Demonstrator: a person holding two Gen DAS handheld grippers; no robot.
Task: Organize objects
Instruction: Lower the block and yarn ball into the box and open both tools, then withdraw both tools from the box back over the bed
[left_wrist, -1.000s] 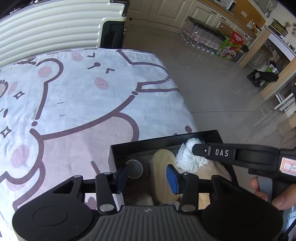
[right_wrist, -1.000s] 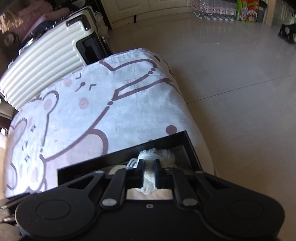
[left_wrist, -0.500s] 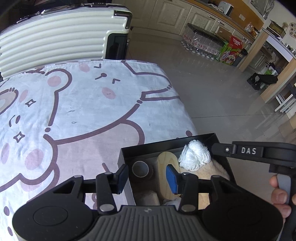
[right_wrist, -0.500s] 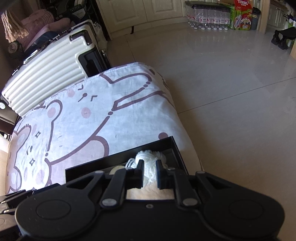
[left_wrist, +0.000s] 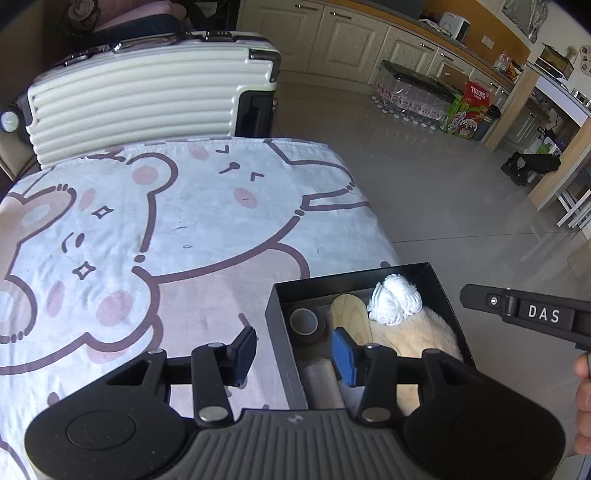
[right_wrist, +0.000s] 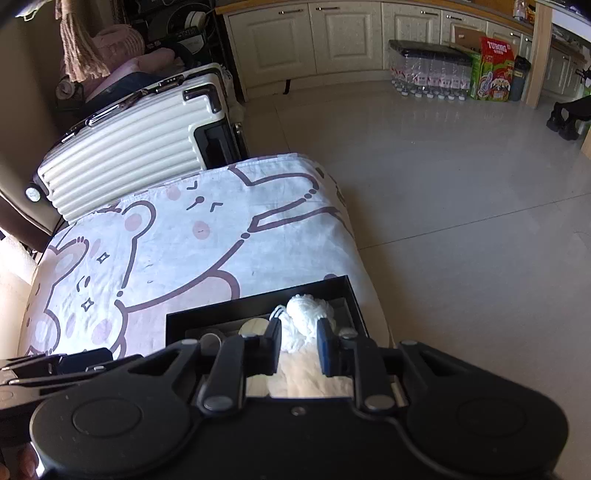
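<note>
- White yarn ball (left_wrist: 396, 304) lies in the far right corner of a black box (left_wrist: 275, 317), lower right of centre in the left wrist view; in the right wrist view it (right_wrist: 308, 314) sits low in the middle of the frame.
- It is a loosely wound lump of bright white cord, roughly round, with no clear long axis; a few loose loops stick out on its left side in the right wrist view.
- The ball rests on a cream fluffy item (left_wrist: 417, 339) that fills the right part of the box.
- Beside the ball to the left lies a pale wooden oval piece (left_wrist: 349, 317), its long axis running from the near wall toward the far wall of the box.
- Further left in the box stands a brown tape roll (left_wrist: 304, 325), its hole facing up.
- Left gripper (left_wrist: 293, 350) hangs above the box's left wall, fingers spread wide, nothing between them.
- Right gripper (right_wrist: 298, 345) is above the fluffy item, its fingers apart with a gap; the yarn shows beyond the tips, untouched as far as can be told.
- The box rests near the lower right edge of a bear-print cloth (left_wrist: 166, 229).
- A cream ribbed suitcase (left_wrist: 147, 99) stands behind the cloth in the upper left.
</note>
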